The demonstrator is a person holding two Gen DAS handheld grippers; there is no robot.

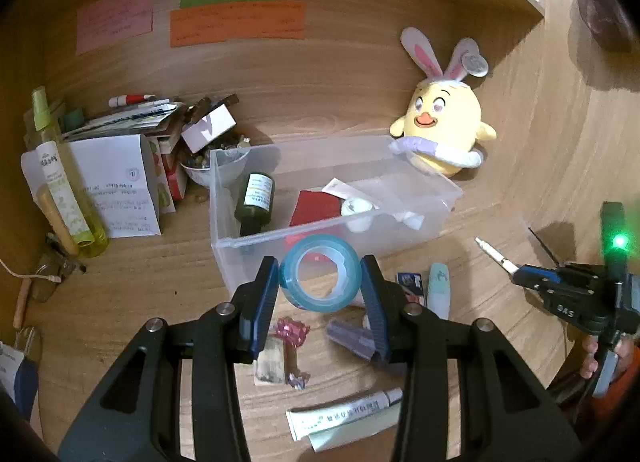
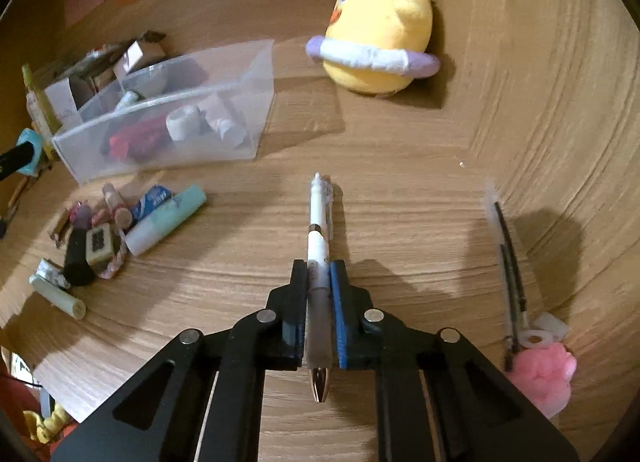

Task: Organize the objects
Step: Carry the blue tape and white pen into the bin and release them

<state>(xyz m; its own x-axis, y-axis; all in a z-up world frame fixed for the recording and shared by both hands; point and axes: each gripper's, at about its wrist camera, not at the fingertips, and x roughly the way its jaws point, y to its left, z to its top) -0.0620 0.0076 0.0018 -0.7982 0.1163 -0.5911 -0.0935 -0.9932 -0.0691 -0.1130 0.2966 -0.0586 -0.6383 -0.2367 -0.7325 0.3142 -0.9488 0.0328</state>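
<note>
Leftmost, my left gripper (image 1: 320, 282) has its two blue pads closed against the flanks of a blue tape roll (image 1: 320, 276), whose open core faces the camera; the roll hangs above the desk (image 1: 140, 302), just short of the near wall of the clear plastic bin (image 1: 448, 192). That bin lies directly ahead of these fingers, already holding a dark bottle (image 1: 256, 202) and a red card (image 1: 316, 208), so I judge the coming move to be a short advance forward and over the rim. Further right, loose items remain on the desk, among them a mint-capped marker (image 2: 166, 220) and a pale tube (image 1: 344, 412). Rightmost, my right gripper (image 2: 319, 290) is clamped narrowly on a white pen (image 2: 318, 230), the pen's long axis running parallel to the fingers, its metal tip pointing back toward the camera. From this side the bin sits well ahead and to the left, making the left gripper the nearer one. A yellow chick plush (image 2: 380, 30) stands beyond.
</note>
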